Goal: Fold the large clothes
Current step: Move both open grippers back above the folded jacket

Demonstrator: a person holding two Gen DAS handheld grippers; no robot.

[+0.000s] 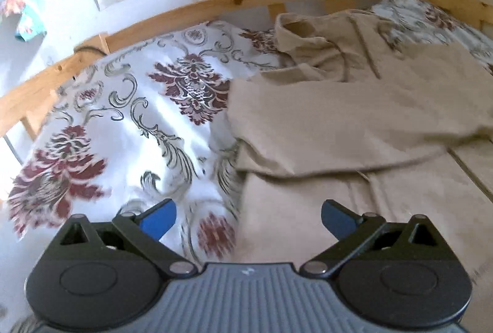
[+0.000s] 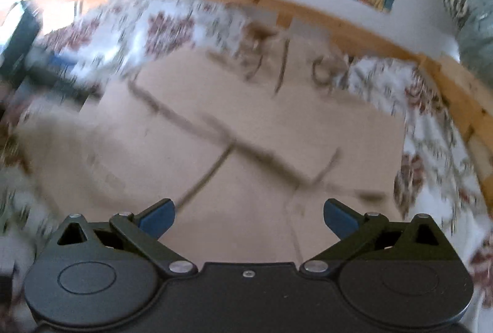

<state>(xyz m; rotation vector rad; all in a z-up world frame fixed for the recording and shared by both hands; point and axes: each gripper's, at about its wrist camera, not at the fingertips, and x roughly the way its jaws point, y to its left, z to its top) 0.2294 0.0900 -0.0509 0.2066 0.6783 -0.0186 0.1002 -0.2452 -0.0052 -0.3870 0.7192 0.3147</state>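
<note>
Left wrist view: the left gripper (image 1: 248, 220) has its blue fingers (image 1: 160, 222) spread wide with nothing between them, above the edge of a beige garment (image 1: 354, 123). It lies partly folded on the bed's floral sheet (image 1: 123, 117), collar toward the wooden bed rail (image 1: 215, 4). Right wrist view, blurred: the right gripper (image 2: 248, 217) is likewise spread and empty over the garment.

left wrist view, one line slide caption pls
Open left gripper above a beige hooded garment partly folded on a floral bedsheet.
</note>
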